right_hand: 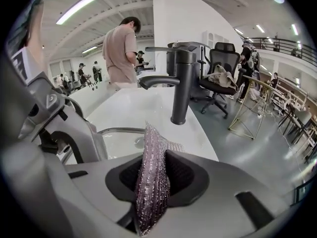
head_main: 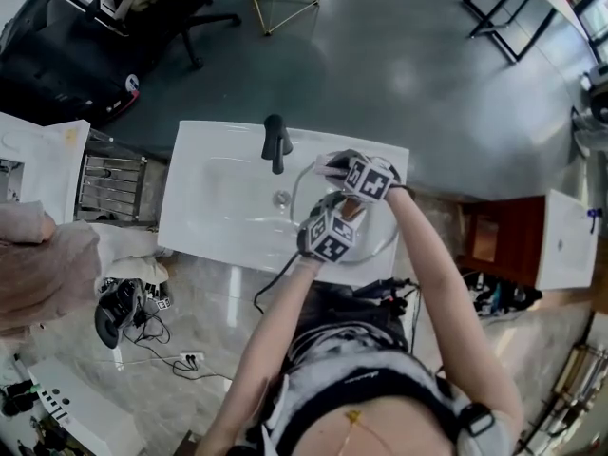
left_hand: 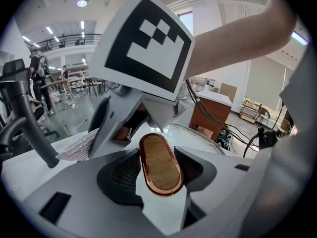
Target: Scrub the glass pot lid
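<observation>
While both jaws grip, the round glass pot lid [head_main: 378,228] hangs under the left jaws, over the white sink [head_main: 218,198].
Left gripper [left_hand: 157,170] jaws clamp the lid's oval wooden handle [left_hand: 158,155] with copper rim; right gripper [right_hand: 153,178] jaws pinch a silvery mesh scouring cloth [right_hand: 151,150], lid rim just ahead.

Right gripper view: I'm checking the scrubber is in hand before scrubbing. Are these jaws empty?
No, a silvery mesh scrubbing cloth is pinched between the jaws of the right gripper.
</observation>
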Motion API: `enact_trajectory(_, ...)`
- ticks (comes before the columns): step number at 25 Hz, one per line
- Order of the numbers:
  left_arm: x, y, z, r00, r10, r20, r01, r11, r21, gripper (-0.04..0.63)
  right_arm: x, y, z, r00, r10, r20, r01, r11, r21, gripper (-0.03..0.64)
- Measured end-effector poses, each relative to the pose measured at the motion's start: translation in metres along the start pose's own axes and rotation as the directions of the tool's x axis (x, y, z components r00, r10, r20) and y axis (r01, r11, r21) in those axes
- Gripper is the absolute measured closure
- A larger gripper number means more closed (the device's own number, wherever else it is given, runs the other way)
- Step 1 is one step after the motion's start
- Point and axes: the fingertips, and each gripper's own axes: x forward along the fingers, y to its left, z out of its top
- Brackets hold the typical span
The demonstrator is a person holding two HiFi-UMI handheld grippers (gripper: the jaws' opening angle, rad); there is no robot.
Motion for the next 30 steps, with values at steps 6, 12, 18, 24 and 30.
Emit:
enact_trajectory(6,-0.001,-0.001,0.001,1.000,0.002,0.005,-0.002,1.000,0.002,0.370,0.007,0.006,0.012,1.000,0.016,0.002,-0.016,0.999,-0.032,0.522)
enact_trajectory(12,-0.001,0.001,-0.001,1.000,0.005,0.009,-0.005,1.000,0.006,0.370,0.007,0.005,0.012,1.000,-0.001,0.022,0.001,1.000,-0.010,0.520)
enact_trajectory(18,-0.001,0.001,0.003,1.000,0.004,0.015,-0.004,1.000,0.001,0.370,-0.003,-0.001,0.001,0.999,-0.042,0.027,0.042,0.999,0.010,0.520)
enact_trajectory(24,-0.004,0.000,0.003,1.000,-0.001,0.011,0.001,1.000,0.001,0.370,-0.014,-0.008,-0.015,0.993,-0.095,0.066,0.088,0.991,0.101,0.520)
enact_trajectory(30,-0.005,0.000,0.002,1.000,-0.002,0.011,0.002,1.000,0.000,0.370,-0.039,-0.019,-0.044,0.981,-0.182,0.072,0.164,0.966,0.201,0.520)
